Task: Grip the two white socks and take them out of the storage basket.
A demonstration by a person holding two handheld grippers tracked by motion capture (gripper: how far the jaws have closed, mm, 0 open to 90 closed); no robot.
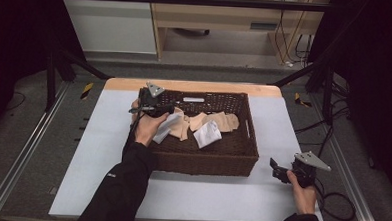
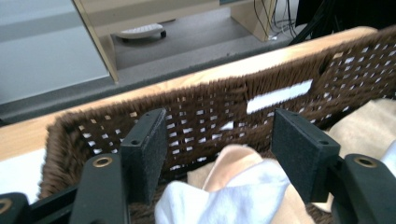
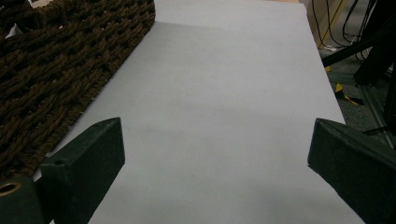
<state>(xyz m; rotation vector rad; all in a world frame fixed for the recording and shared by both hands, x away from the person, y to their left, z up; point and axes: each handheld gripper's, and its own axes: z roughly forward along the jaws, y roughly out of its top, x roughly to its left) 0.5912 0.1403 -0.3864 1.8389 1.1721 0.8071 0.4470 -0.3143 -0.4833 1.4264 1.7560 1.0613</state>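
High view is showing the counter [image 1: 105, 186], a wooden top covered with a pale grey-white sheet, carrying a rectangular dark brown woven wicker basket [image 1: 207, 158] near its middle. Lying inside the basket is a loose heap of small socks, some peach-beige [image 1: 223, 121] and some white [image 1: 206, 133], spreading from the left part toward the centre. A person's black-sleeved left arm is reaching in from the bottom, and the left hand is holding the left tool [image 1: 156, 109] over the basket's left far corner, just above the heap. Left gripper view is looking along this tool [image 2: 219, 144] toward the basket's far wall [image 2: 210, 112], where a white label is sitting on the weave; its two black jaws are standing well apart, gripping nothing, while a white sock [image 2: 224, 198] with a peach one tucked behind it is lying low between them, and whether the pads are touching the fabric cannot be told. At the counter's near right corner the person's right hand is holding the right tool [image 1: 276, 169] low over the sheet, beside the basket's right near corner and clear of it. Right gripper view is showing that tool [image 3: 215, 163] with its jaws spread wide over bare sheet, holding nothing, the basket's outer wall [image 3: 60, 70] running along at the left.
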